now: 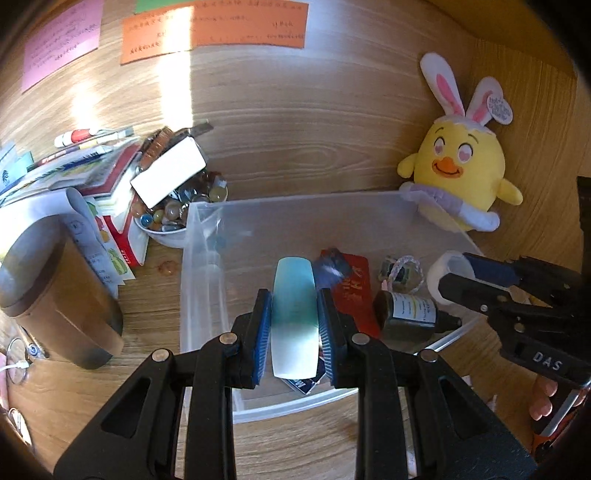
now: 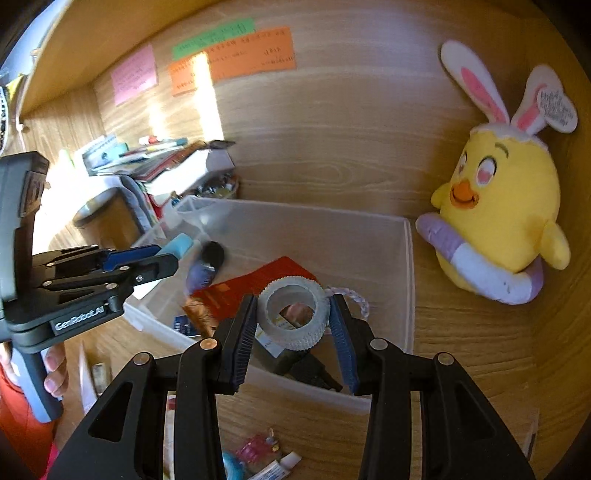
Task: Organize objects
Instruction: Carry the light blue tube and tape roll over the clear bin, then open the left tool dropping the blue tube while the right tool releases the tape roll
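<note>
Left wrist view, left gripper (image 1: 294, 314) pinching teal bar (image 1: 294, 317) above clear bin (image 1: 207, 236), right gripper (image 2: 293, 317) clamping tape roll (image 2: 295, 317)

Storage bin (image 1: 207, 266) on table (image 1: 295, 155), holding ink bottle (image 1: 406, 314), card (image 1: 351, 291) and bracelet (image 1: 402, 269). Bowl of marbles (image 1: 177, 214) and book stack (image 1: 92, 173) left; plush chick (image 1: 461, 166) behind right.

**Readable markings**

"DAS" stands in white on the black body of the right gripper (image 1: 458, 280). "GenRobot.AI" stands in white on the body of the left gripper (image 2: 162, 258). Handwriting on the orange note (image 1: 214, 27), the pink note (image 1: 61, 42) and the plush chick's tag (image 1: 499, 108) is too small to read.
</note>
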Available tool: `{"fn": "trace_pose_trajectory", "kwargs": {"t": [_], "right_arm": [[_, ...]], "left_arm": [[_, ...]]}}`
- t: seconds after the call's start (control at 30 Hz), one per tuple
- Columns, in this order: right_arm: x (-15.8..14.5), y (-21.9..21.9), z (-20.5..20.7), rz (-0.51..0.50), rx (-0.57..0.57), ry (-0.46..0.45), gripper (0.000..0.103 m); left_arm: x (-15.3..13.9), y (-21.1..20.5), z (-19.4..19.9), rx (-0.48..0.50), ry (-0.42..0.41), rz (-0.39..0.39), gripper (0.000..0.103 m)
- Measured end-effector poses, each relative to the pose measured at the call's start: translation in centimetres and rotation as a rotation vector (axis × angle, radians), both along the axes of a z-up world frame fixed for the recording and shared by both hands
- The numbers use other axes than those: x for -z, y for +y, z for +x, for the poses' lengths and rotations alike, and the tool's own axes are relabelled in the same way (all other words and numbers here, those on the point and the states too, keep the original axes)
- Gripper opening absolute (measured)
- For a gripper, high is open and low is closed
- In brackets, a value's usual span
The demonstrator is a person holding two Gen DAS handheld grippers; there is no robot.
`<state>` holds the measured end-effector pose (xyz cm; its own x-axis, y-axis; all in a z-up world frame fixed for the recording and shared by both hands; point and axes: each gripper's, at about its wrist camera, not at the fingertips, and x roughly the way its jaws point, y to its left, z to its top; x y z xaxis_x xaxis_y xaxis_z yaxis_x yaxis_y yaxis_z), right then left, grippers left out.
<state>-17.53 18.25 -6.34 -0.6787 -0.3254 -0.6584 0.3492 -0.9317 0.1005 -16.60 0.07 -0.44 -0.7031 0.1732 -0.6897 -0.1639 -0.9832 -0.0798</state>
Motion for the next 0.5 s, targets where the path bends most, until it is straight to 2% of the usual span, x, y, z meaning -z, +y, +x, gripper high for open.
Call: {"fn": "trace_pose_trajectory", "kwargs": {"t": [0.27,0.5], "right_arm": [[1.4,0.4,-1.6,0.014,0.042,-0.045,0.037],[1.6,0.1,-1.6,0.033,0.047,-0.045,0.039]], "left_arm": [[0.9,-0.4,-0.6,-0.003,-0.02,-0.006,0.025],[0.9,-0.8,-0.3,-0.003,-0.019,0.003,0.026]]}}
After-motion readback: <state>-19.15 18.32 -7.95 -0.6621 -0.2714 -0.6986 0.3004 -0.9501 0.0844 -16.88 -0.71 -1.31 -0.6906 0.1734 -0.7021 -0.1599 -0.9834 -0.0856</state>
